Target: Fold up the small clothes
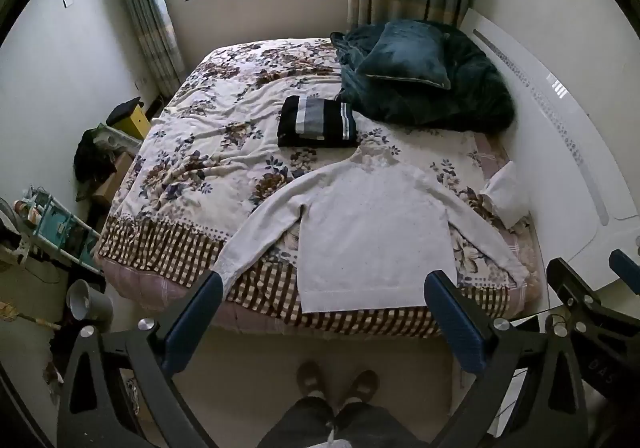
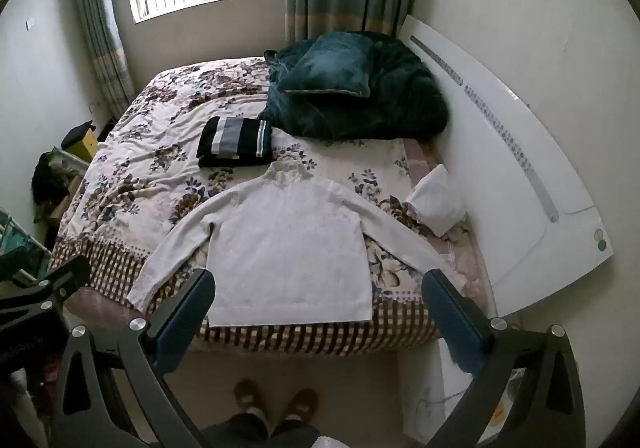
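A white long-sleeved sweater (image 1: 372, 228) lies flat on the near end of the bed, sleeves spread out to both sides, hem at the bed's edge; it also shows in the right wrist view (image 2: 288, 248). A folded black garment with grey and white stripes (image 1: 318, 122) lies behind it, also seen in the right wrist view (image 2: 236, 142). My left gripper (image 1: 324, 284) is open and empty, held above the sweater's hem. My right gripper (image 2: 318, 284) is open and empty, also held above the hem.
The bed has a floral cover (image 1: 224, 128) with a checked border. A dark teal blanket and pillow (image 1: 420, 76) lie at the far right. A white cloth (image 1: 506, 194) lies by the white headboard (image 1: 560, 136). Clutter and a bin (image 1: 86, 302) stand left. My feet (image 1: 336, 380) stand below.
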Demonstrator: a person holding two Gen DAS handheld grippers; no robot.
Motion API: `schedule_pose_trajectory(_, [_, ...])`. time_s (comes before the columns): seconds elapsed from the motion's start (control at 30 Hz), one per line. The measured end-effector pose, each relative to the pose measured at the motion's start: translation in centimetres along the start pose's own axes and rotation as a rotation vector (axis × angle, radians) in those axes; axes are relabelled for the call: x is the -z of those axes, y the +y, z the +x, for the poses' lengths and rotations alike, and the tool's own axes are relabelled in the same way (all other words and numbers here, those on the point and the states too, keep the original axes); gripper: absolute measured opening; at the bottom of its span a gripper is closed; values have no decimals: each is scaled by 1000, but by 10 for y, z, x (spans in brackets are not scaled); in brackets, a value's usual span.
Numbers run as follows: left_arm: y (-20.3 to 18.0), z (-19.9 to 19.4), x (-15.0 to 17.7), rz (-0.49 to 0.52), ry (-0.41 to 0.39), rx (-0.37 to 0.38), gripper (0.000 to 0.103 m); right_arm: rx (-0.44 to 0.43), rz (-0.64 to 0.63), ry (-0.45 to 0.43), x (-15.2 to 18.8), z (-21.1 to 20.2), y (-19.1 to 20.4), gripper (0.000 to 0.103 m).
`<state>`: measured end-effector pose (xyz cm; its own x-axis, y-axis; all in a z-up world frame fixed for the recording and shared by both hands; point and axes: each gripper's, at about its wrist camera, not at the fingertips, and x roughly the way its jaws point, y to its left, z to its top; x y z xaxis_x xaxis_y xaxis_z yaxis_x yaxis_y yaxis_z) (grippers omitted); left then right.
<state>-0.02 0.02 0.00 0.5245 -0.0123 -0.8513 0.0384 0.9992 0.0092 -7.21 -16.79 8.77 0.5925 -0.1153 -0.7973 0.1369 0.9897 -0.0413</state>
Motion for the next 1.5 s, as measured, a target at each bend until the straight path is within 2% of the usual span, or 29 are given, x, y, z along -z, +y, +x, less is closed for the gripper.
schedule_pose_trajectory(0.9, [-1, 0, 0, 2, 7, -11, 103, -10, 11, 20, 0, -2, -5, 103])
schedule_pose_trajectory(1.5, [9, -9, 0, -3, 7, -7, 103, -11, 7, 22, 4, -14, 5, 103])
